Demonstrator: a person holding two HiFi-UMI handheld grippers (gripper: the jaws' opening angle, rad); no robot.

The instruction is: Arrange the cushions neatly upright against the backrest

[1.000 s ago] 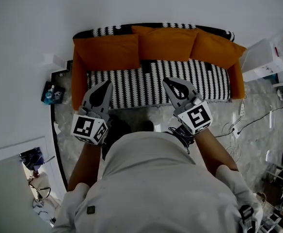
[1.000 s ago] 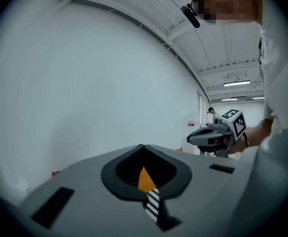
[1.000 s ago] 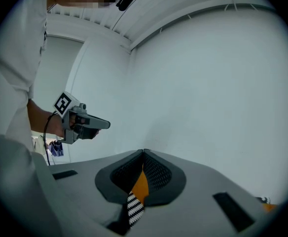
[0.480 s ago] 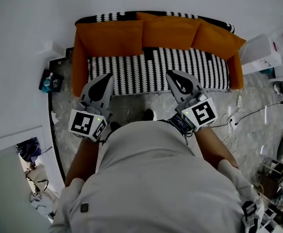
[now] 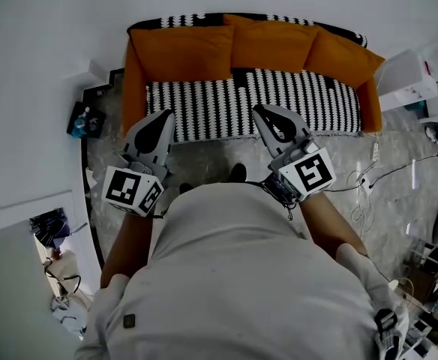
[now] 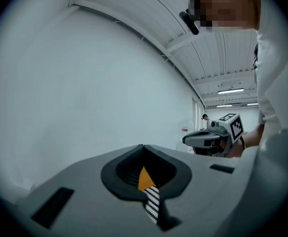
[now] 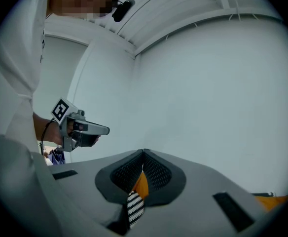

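Sofa [image 5: 301, 100] with orange cushions [image 5: 268, 47] against white wall [image 5: 46, 43], marbled floor [image 5: 204, 160] in front

No legible words, numbers or brands. Head view: the cubes of the left gripper [image 5: 166, 116], 9 o'clock, and right gripper [image 5: 259, 111], 3 o'clock, carry black-and-white square marker patterns only. Red print on the white box [image 5: 421, 70], 2 o'clock, is too small to read.

Largely hidden behind three orange fabric cushions [image 5: 271, 45]: black-and-white patterned backrest [image 5: 183, 21]. Too small to identify: blue items [image 5: 84, 118], far left.
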